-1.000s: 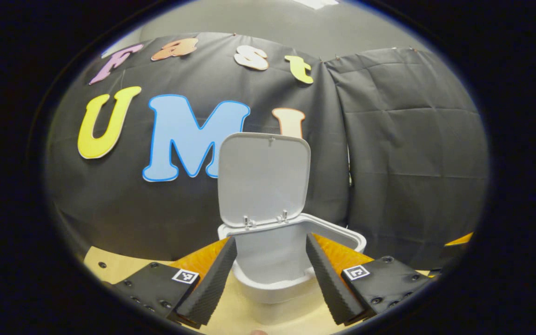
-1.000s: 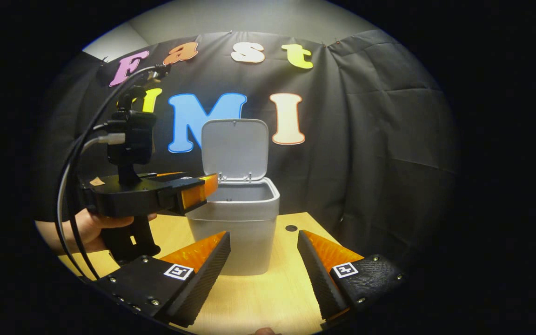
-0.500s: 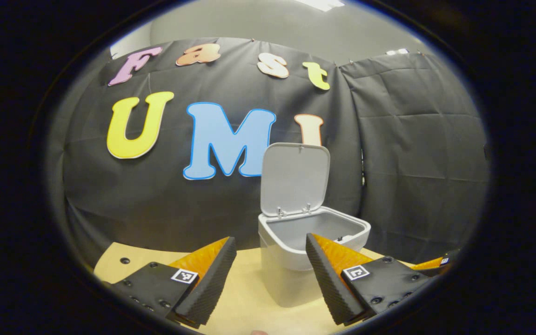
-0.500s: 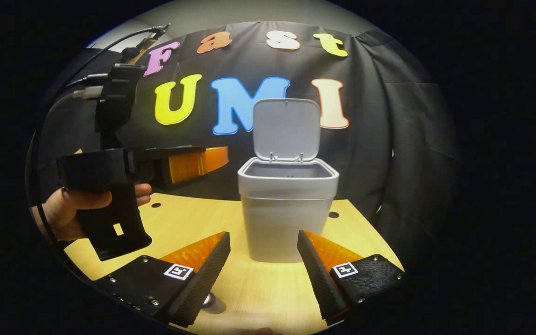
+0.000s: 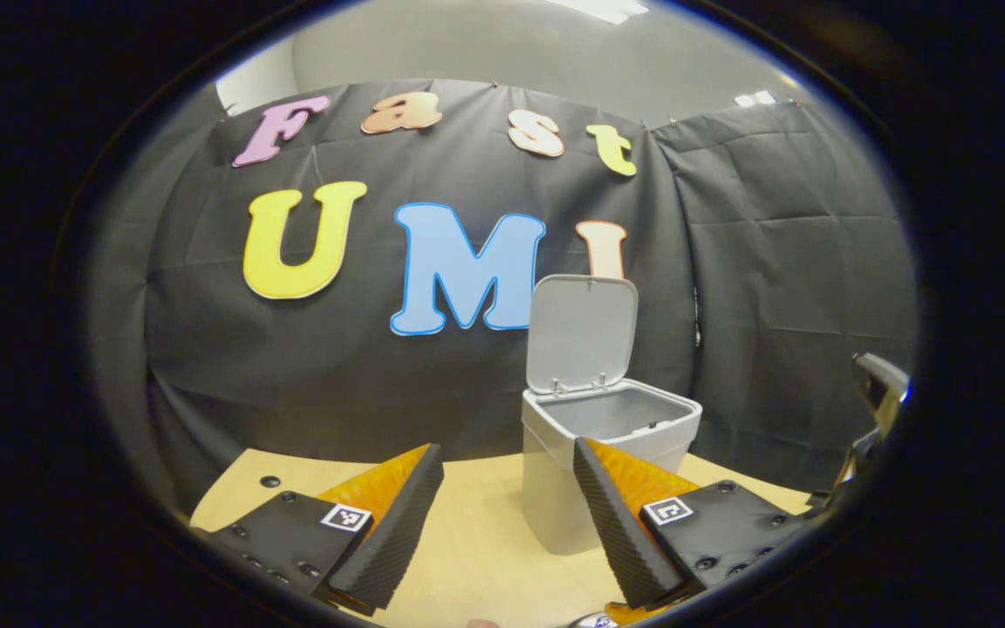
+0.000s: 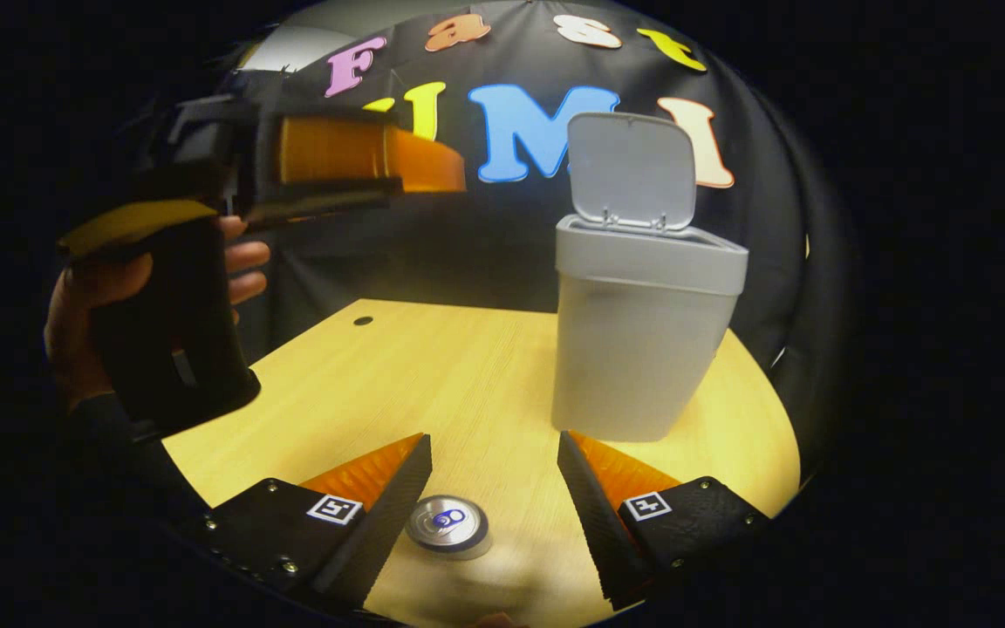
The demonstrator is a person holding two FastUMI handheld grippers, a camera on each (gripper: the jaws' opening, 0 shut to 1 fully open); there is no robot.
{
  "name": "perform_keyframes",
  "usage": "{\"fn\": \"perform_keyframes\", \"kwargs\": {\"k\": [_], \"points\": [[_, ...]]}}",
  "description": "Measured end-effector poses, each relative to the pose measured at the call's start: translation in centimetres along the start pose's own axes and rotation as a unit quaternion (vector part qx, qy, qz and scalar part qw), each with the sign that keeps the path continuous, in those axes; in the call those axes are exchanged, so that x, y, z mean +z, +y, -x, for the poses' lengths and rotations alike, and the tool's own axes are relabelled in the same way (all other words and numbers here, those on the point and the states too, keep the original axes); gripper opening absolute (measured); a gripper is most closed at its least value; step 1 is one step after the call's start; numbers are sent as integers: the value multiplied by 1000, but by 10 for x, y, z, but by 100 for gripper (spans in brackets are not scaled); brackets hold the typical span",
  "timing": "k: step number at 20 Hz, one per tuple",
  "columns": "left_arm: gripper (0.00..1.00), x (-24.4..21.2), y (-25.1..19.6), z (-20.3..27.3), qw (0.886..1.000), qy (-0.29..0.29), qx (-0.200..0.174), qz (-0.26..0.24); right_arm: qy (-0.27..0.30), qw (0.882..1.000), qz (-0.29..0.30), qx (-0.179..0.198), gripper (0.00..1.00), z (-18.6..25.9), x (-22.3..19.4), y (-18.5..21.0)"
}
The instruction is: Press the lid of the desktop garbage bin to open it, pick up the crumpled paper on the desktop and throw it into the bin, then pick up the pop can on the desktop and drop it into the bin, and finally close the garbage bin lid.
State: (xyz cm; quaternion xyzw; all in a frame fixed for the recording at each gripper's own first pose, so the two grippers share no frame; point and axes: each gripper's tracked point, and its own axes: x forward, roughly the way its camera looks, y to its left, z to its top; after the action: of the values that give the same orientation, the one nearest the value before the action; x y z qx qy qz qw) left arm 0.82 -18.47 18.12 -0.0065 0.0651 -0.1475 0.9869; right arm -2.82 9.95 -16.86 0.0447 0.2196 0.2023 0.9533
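Note:
The grey bin [image 5: 607, 462] stands on the wooden table with its lid [image 5: 581, 331] upright and open. My left gripper [image 5: 502, 523] is open and empty, held above the table, back from the bin and to its left. In the right gripper view the bin [image 6: 642, 349] is at the far right of the table with its lid [image 6: 633, 161] up. A pop can [image 6: 447, 523] stands upright close below, its silver top showing in the gap between my fingers. My right gripper [image 6: 494, 515] is open above it, not touching. The left gripper [image 6: 433, 170] hangs high at the left in a hand [image 6: 75, 331].
The light wooden table [image 6: 433, 375] has small round holes in it, one [image 6: 363, 321] near its far left side. Black cloth walls close the booth right behind the bin. Part of the right gripper's body [image 5: 878, 384] shows at the far right edge of the left gripper view.
My left gripper has drawn back and to the left, away from the bin. My right gripper has tipped down toward the table, and the can has come into view between its fingers.

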Motion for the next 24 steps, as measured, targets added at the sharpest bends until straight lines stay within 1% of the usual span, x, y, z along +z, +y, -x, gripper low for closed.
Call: {"fn": "perform_keyframes", "kwargs": {"k": [1,5,6,7,8,11,16,17,19,20,22,23,24], "points": [[97,-2,6,6,1000,2,6,5,13,1000,-2,8,94,-2,-7,4],[97,-10,30,28,999,11,35,23,51,998,1,30,94,-11,-31,17],[100,-12,35,34,999,13,42,24,61,997,0,36,94,-14,-37,22],[100,-14,41,40,998,14,49,25,72,997,-1,38,94,-15,-41,22],[98,-17,47,45,998,17,55,24,81,996,-2,40,94,-15,-48,23],[100,-27,61,59,997,27,72,15,108,993,-4,45,94,-20,-62,28],[100,-40,73,72,996,39,86,11,144,989,-7,39,94,-27,-85,26],[98,-42,75,74,995,41,87,14,149,988,-9,38,94,-27,-88,26],[98,-44,75,75,995,42,88,15,155,987,-9,36,94,-28,-94,26],[100,-44,75,75,995,42,88,14,158,987,-10,35,94,-29,-95,25],[100,-42,74,75,995,39,88,9,156,987,-10,32,88,-31,-96,27],[100,-41,74,76,995,38,88,8,156,987,-10,31,88,-31,-96,27],[100,-40,73,76,995,36,87,8,156,987,-10,32,95,-30,-95,27]]}}
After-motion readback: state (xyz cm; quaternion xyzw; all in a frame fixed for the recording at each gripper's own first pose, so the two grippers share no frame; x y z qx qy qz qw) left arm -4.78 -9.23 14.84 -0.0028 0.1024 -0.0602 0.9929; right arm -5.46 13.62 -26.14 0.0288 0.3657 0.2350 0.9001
